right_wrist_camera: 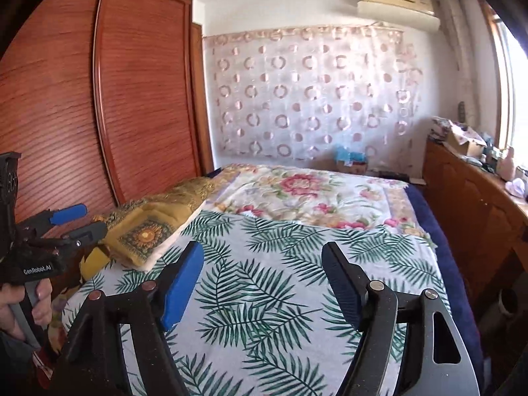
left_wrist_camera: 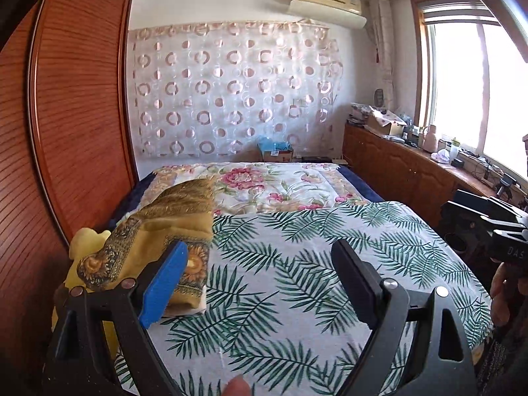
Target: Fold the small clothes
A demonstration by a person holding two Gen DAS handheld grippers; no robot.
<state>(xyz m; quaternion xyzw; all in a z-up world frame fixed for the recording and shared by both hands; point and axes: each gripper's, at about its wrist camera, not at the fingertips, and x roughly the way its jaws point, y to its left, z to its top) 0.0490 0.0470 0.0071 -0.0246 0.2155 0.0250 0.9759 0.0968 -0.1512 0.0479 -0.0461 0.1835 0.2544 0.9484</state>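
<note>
A bed carries a palm-leaf sheet [left_wrist_camera: 297, 264] [right_wrist_camera: 280, 264]. A folded mustard-yellow cloth with a sunflower pattern [left_wrist_camera: 155, 241] [right_wrist_camera: 148, 234] lies on its left side next to the wardrobe. My left gripper [left_wrist_camera: 260, 250] is open and empty, held above the sheet, its blue left pad [left_wrist_camera: 163, 283] just right of the yellow cloth. My right gripper [right_wrist_camera: 262, 250] is open and empty over the middle of the sheet. The left gripper also shows at the left edge of the right wrist view [right_wrist_camera: 77, 219], open. No small garment lies on the sheet.
A floral blanket [left_wrist_camera: 264, 184] [right_wrist_camera: 307, 194] covers the far half of the bed. A red-brown wardrobe [left_wrist_camera: 66, 115] [right_wrist_camera: 115, 99] stands close on the left. A wooden cabinet with clutter [left_wrist_camera: 412, 161] [right_wrist_camera: 468, 191] runs along the right under the window.
</note>
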